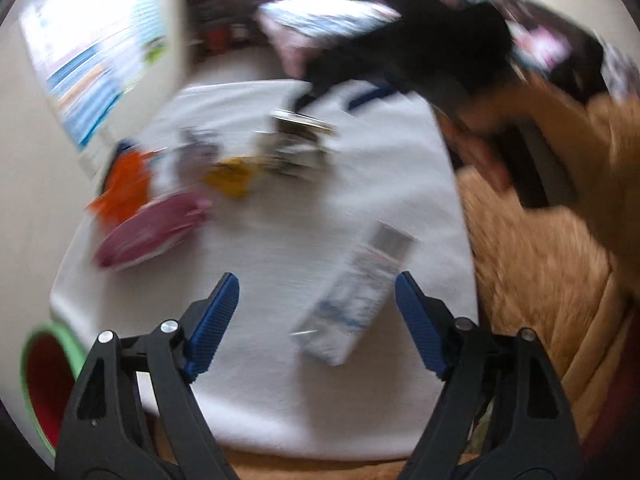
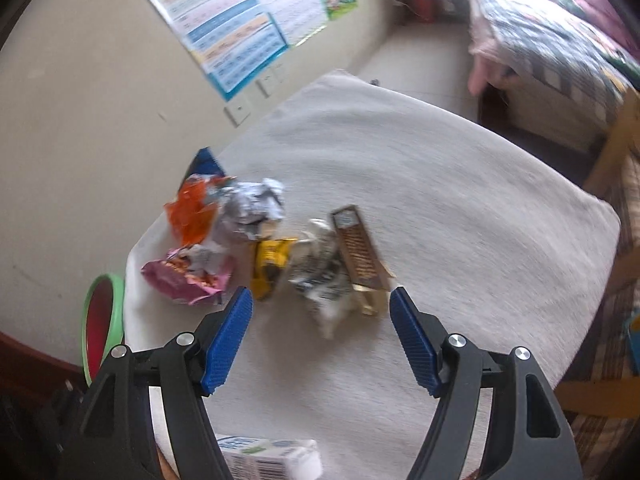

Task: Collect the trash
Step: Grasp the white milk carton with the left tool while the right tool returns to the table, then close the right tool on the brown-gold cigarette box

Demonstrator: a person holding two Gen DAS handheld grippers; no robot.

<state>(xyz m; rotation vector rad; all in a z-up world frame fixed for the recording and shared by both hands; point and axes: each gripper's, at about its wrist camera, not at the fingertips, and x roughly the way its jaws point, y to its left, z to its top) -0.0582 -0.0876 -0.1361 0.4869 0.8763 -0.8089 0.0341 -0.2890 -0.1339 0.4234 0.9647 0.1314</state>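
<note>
While heaped on the white cloth (image 2: pixel 400 168) near its left side, just beside the wall (image 2: pixel 60 120), the trash made a loose cluster: orange wrapper (image 2: pixel 191 216), crumpled foil (image 2: pixel 252 208), pink packet (image 2: pixel 188 276), yellow wrapper (image 2: pixel 270 264), crumpled paper (image 2: pixel 320 276) and brown bar box (image 2: pixel 358 252). Lay apart from that heap, nearer the person: a white carton (image 1: pixel 352 296), flat on the cloth. Judged to be an early step, with nothing gripped and everything yet to be gathered. Hovered over the paper and the bar box with jaws spread wide and empty: right gripper (image 2: pixel 321 316). Hung over the carton's near end, likewise released and holding nothing, though badly blurred in the left view: left gripper (image 1: pixel 317 300). Called for next, probably: lowering the right jaws around the crumpled paper or the bar box, closing, then carrying across to the green-rimmed bin (image 2: pixel 102 320) off the cloth's left edge. Ran away from the right gripper and slightly leftward: the bar box's long axis, its near end open and gaping toward the jaws. Slanted up and to the right in the left view: the carton's long axis, so a grip across its narrow width seemed to need a turn of the wrist. Seen further off: posters (image 2: pixel 224 28) on the wall and a bed (image 2: pixel 552 48) beyond.
</note>
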